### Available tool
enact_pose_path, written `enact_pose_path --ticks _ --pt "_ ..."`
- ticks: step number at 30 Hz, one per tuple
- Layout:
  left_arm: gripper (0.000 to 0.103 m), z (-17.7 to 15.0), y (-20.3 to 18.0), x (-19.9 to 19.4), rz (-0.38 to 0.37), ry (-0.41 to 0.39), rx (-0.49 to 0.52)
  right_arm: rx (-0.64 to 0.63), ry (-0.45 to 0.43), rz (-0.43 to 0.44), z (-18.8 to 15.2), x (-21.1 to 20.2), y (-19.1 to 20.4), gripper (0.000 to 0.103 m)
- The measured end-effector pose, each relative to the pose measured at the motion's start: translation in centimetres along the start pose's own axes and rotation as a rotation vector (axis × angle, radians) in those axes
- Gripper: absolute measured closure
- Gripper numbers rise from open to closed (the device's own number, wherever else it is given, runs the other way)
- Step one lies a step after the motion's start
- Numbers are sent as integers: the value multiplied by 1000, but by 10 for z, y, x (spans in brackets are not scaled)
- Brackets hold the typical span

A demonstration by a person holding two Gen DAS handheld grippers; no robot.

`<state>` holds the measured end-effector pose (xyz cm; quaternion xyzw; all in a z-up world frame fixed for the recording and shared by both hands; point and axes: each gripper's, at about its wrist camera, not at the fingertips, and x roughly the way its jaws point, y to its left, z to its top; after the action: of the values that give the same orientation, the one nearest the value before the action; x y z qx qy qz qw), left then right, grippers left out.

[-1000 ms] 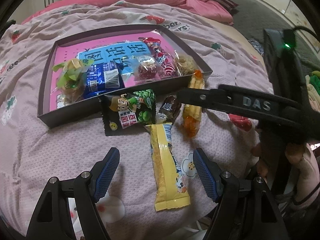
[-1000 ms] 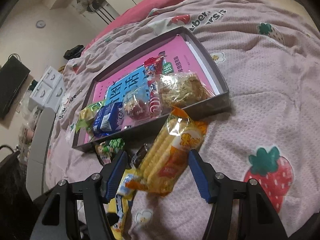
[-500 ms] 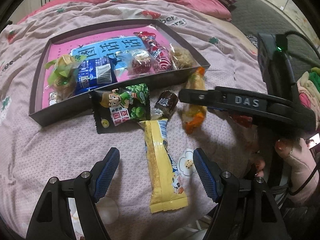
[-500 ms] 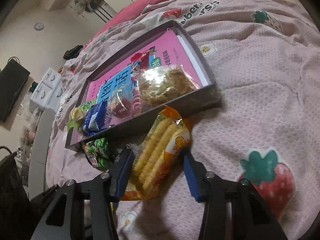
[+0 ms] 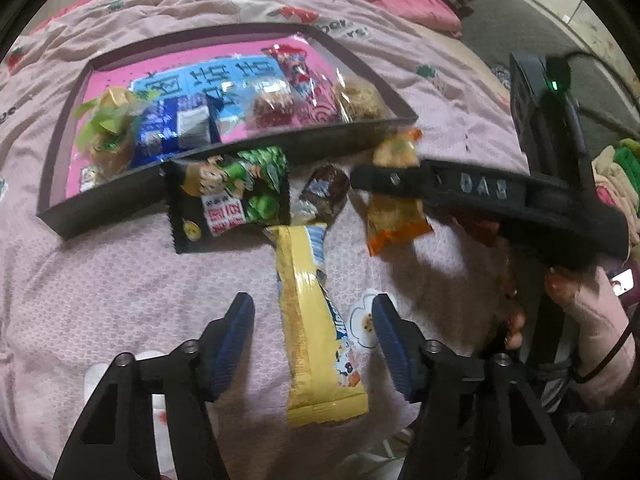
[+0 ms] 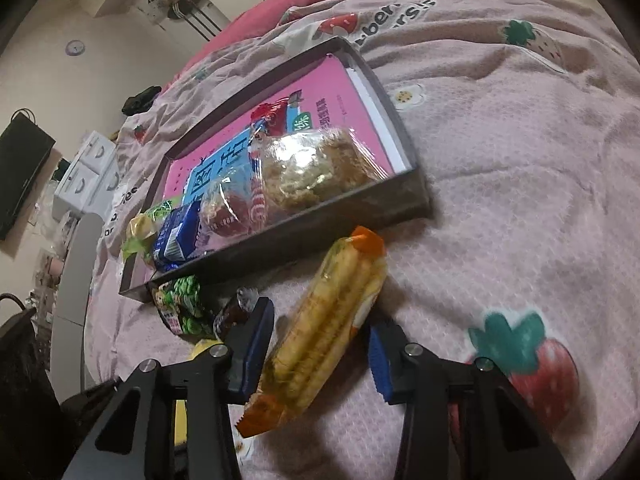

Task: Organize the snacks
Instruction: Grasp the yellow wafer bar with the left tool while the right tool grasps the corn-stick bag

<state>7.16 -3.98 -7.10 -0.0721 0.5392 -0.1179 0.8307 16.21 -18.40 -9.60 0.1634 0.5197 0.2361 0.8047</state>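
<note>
A pink strawberry-print bedspread [image 5: 100, 280] covers the bed and fills both views, its far edges bent by the lens and cut by the dark rim. On it sits a shallow dark rectangular tray [image 5: 120, 196] with a pink printed liner; motion blur smears the liner's blue lettering beyond reading, and the row of wrapped snacks inside [image 5: 224, 120] shows only as a green, a blue, a red and a clear packet. Just outside the tray's near wall lie a black-and-green cartoon snack bag [image 5: 232, 200], touching the wall, and a small dark brown wrapped sweet [image 5: 326, 192] beside it. A long yellow wrapped bar [image 5: 316, 328] lies between the left gripper [image 5: 314, 340] fingers, whose jaws are closing but stand clear of the wrapper on both sides. The right gripper [image 6: 316, 352] is closing on an orange-ended clear pack of yellow corn sticks [image 6: 328, 332]; its blue pads press the pack's sides near the lower end, which hides part of the right pad. In the left view that gripper's black finger crosses the same pack.
</note>
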Motion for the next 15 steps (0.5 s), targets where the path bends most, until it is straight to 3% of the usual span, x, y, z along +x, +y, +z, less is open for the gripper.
enact_pose_path --ticks 4,7,12,15 --pt "45 -3 -11 10 20 19 37 -17 -7 12 2 2 -1 62" --pt "61 -4 -18 14 54 21 72 -14 -11 26 2 0 -3 65" --pt "84 -2 -11 11 32 4 53 27 -18 66 -1 -8 -13 70" --pt "85 -1 -6 6 8 -9 37 40 -24 86 -2 -14 -15 71"
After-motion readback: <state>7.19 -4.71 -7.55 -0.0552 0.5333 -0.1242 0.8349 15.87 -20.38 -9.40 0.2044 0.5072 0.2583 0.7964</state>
